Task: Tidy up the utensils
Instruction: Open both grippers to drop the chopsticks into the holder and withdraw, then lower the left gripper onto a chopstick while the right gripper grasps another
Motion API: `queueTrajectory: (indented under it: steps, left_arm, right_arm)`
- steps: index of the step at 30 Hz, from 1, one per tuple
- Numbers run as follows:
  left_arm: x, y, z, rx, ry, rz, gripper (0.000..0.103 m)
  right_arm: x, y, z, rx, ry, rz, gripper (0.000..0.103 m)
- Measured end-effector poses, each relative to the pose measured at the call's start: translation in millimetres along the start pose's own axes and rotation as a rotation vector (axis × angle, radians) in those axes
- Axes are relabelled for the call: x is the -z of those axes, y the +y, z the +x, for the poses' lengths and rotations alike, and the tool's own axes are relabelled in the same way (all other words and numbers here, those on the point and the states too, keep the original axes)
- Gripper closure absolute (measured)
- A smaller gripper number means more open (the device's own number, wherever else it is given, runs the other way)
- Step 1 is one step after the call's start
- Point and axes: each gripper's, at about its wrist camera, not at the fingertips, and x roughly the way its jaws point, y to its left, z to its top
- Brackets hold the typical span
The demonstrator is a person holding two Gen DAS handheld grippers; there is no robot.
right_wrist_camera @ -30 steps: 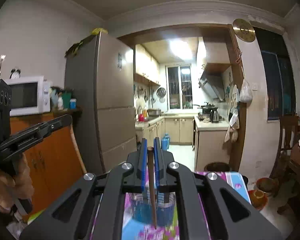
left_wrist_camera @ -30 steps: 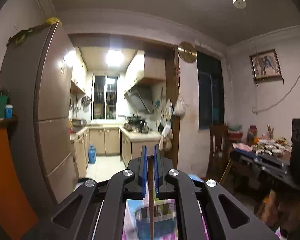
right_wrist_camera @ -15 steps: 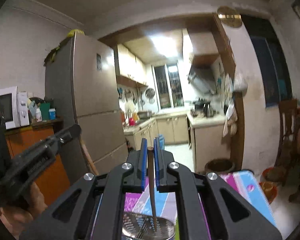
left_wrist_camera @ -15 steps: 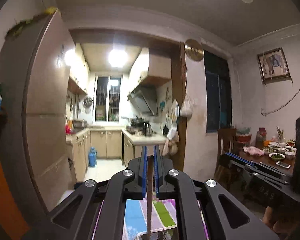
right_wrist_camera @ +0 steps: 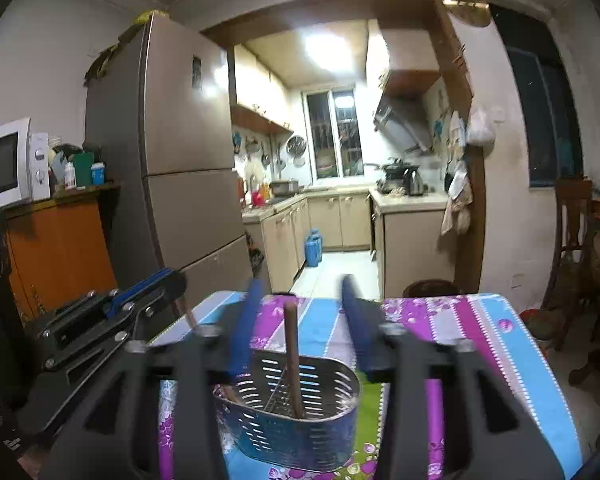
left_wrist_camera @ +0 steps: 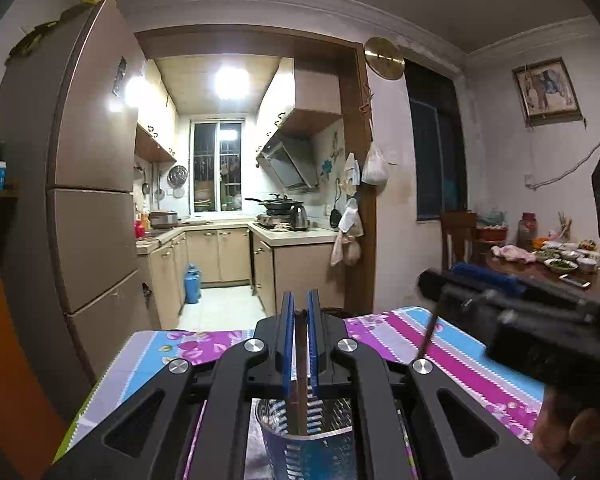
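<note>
Your right gripper [right_wrist_camera: 300, 320] stands with its blue fingers [right_wrist_camera: 246, 320] spread apart, the jaws having just been opening; a brown chopstick [right_wrist_camera: 292, 360] stands between them, touched by neither pad, its lower end down inside the perforated metal utensil holder [right_wrist_camera: 292, 436]. It leans slightly and rests in the right-hand part of the holder, beside the inner divider. The holder sits on the table with the striped floral cloth [right_wrist_camera: 480, 340], directly below and ahead of the right gripper. Your left gripper [left_wrist_camera: 299, 344] has its jaws pressed together on a second chopstick [left_wrist_camera: 300, 376], which runs upright between the blue pads and reaches down into the holder's mouth; whether its tip touches the bottom cannot be told. In the right wrist view the left gripper appears at the left edge, just beside the holder, with the chopstick angling down from it. Behind the table stand a tall refrigerator [right_wrist_camera: 180, 152] and an open kitchen doorway.
</note>
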Motion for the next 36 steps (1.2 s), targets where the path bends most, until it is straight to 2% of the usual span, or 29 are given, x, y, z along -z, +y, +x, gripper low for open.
queueTrajectory:
  steps: [4,8,12,16,19,21,25,29,33,36]
  left_arm:
    - [-12.5,13.0,-31.1,-0.022,-0.042,-0.038,0.095]
    - [-27.7,31.9,-98.1,-0.059,-0.115,-0.067,0.095]
    - [-15.4,34.4,-168.8,-0.042,-0.123,-0.048,0.085]
    - [24.0,27.4,-232.3,-0.051,-0.054,-0.003,0.084]
    - [62.6,26.8,-268.5,-0.087,0.030,-0.003,0.084]
    - [94.5,28.4,-286.5,-0.118,0.109,-0.004,0.084]
    - [149.8,14.4,-307.5,-0.125,0.261,0.004,0.084]
    - [192.0,-15.9,-327.4,-0.063,0.351,-0.002,0.085]
    - [211.3,-38.6,-327.0,0.025,0.426,-0.005,0.085]
    - [212.9,-45.2,-323.8,0.010,0.432,0.002,0.085]
  right_arm:
    - [-8.0,-8.8,-46.6,0.013,-0.044,-0.012,0.060]
    - [-3.1,-20.1,-108.1,0.011,-0.048,-0.031,0.060]
    - [24.6,-28.7,-173.2,0.014,0.000,-0.051,0.060]
    - [67.1,-33.0,-228.7,0.010,0.072,-0.005,0.060]
    - [105.7,-22.3,-256.8,0.055,0.124,-0.022,0.060]
    - [128.2,-12.7,-268.7,0.070,0.157,-0.031,0.067]
    - [173.0,12.1,-282.7,0.081,0.247,-0.040,0.076]
    - [212.8,43.8,-280.0,0.093,0.307,-0.116,0.077]
    - [238.6,60.1,-275.3,0.081,0.340,-0.152,0.077]
    - [245.3,69.1,-273.5,0.091,0.337,-0.196,0.077]
